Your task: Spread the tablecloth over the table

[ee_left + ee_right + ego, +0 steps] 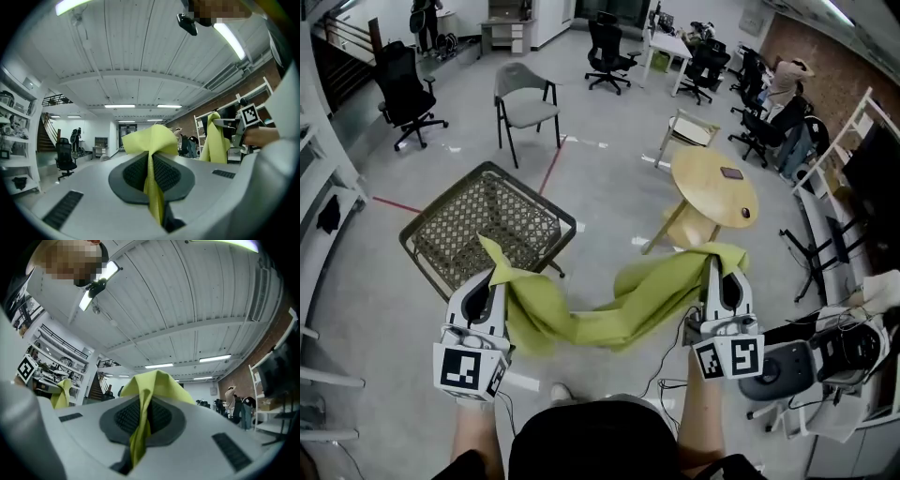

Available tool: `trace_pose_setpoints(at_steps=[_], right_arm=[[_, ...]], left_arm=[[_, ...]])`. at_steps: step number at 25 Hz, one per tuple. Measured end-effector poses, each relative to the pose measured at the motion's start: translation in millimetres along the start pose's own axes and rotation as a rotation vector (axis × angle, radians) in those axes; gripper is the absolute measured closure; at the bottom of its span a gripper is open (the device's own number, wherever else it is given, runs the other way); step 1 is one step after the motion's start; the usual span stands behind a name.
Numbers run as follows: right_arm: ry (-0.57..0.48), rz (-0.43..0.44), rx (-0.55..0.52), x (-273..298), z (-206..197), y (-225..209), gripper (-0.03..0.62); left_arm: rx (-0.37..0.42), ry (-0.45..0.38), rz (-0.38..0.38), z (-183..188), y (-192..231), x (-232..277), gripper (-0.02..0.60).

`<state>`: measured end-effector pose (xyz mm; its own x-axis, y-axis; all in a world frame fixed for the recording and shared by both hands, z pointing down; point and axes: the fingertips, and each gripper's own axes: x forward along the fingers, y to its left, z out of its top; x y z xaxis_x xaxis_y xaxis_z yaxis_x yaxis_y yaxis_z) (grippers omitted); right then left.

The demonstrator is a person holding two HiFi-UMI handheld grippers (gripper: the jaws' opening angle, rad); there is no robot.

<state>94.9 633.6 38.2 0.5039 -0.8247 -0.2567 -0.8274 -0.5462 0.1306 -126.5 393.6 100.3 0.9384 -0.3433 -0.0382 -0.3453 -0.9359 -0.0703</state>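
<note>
Tablecloth [609, 314], yellow-green and bunched, hangs in a slack swag between 2 hand-held grippers above the grey floor [609, 178] of an open workroom. It touches no table. The left gripper [495, 274] has its jaws shut tight on 1 end of the cloth. Its own view shows a thin fold running down between the dark ribbed pads and a crumpled corner standing up past their tips. The right gripper [712, 258] clamps the other end in the same way, jaws pressed together on a fold with a peak of fabric rising beyond them. Both grippers are held out in front of the person, level with each other and well apart, each with its marker cube nearest the body.

Just beyond the left gripper stands a low square wicker-topped table [455, 225] on dark legs, its top bare. The cloth's left corner shows against its near edge in the head view. Ahead of the right gripper is a round wooden table [703, 183] with 2 small dark items [732, 173] on its far side; what they are is too small to tell. A grey chair [525, 103] stands further back, behind the wicker-topped table, and black office chairs [403, 89] are scattered about the room. A brick wall [825, 66] runs along the right side.
</note>
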Motion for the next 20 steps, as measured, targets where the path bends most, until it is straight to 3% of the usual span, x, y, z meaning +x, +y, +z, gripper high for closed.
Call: trace_pose_setpoints(at_steps=[10, 20], right_arm=[[-0.014, 0.159, 0.045, 62.5, -11.5, 68.4, 0.583], [-0.034, 0.458, 0.039, 162.2, -35.8, 153.1, 0.583]], left_arm=[[0.009, 0.036, 0.192, -11.7, 72.0, -36.2, 0.566], [0.006, 0.105, 0.486, -25.0, 142.3, -59.7, 0.566]])
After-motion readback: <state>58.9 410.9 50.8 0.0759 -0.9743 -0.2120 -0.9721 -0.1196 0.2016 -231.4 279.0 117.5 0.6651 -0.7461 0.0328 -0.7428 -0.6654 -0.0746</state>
